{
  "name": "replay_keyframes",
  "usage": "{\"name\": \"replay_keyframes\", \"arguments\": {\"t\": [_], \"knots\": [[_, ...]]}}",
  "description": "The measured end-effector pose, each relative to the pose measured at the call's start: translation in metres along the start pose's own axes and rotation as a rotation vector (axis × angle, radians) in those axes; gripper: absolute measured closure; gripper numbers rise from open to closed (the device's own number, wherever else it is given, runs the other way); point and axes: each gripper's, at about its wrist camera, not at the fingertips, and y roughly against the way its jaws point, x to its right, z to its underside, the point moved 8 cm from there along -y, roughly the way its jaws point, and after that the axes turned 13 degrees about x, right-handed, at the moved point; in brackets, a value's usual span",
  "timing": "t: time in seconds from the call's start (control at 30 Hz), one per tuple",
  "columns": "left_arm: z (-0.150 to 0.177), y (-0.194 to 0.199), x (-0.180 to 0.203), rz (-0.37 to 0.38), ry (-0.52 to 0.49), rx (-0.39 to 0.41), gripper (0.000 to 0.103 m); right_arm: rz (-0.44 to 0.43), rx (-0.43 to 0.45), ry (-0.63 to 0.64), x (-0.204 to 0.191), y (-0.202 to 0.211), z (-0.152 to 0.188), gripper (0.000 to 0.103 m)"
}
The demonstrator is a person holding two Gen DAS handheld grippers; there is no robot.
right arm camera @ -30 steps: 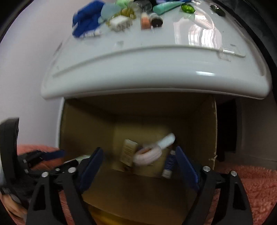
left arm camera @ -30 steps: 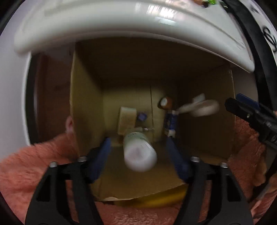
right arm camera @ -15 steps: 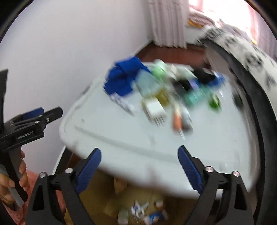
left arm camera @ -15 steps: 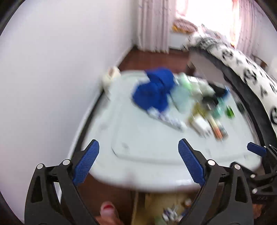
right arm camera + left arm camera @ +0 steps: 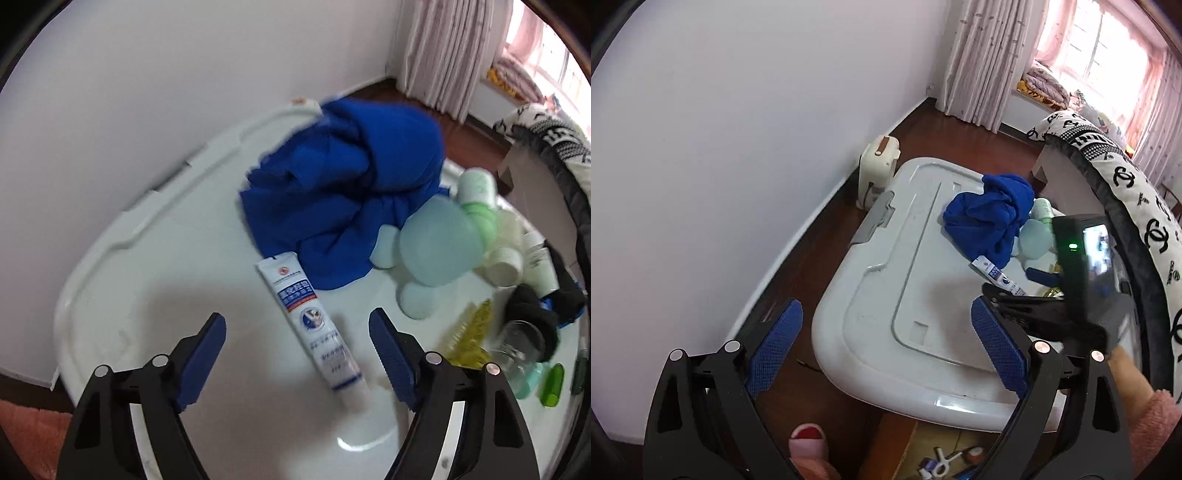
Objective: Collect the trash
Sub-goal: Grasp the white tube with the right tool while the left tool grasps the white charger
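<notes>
A white and blue tube lies on the white bin lid, its far end under the edge of a crumpled blue cloth. My right gripper is open and empty, low over the lid, with the tube between its fingers. My left gripper is open and empty, higher up over the near end of the lid. The right gripper shows at the right of the left wrist view, beside the tube. A cardboard box with dropped items sits below the lid's near edge.
Pale green and white bottles, a round pale green thing, a yellow comb, a glass jar and a black item crowd the lid's right side. A bed runs along the right; a small cream case stands by the wall.
Both grippers have risen from the cardboard box, where a bottle and a white item dropped, to above the lid. The right gripper has moved in over the tube.
</notes>
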Motion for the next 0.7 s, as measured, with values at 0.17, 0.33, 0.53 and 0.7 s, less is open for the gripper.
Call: {"name": "replay_keyframes", "arguments": {"t": [0.17, 0.33, 0.53, 0.7], "knots": [[0.000, -0.001, 0.002, -0.003, -0.003, -0.009, 0.013, -0.058, -0.031, -0.080, 0.001, 0.007, 0.016, 0.079], [0.003, -0.002, 0.008, -0.012, -0.040, -0.018, 0.013, -0.082, -0.020, -0.118, 0.005, 0.053, 0.041, 0.082], [0.013, -0.009, 0.025, 0.022, -0.097, -0.053, 0.013, -0.120, -0.047, -0.249, 0.032, 0.130, 0.098, 0.082], [0.037, -0.015, 0.079, 0.155, -0.271, -0.085, 0.013, -0.124, -0.062, -0.305, 0.032, 0.194, 0.154, 0.082]]}}
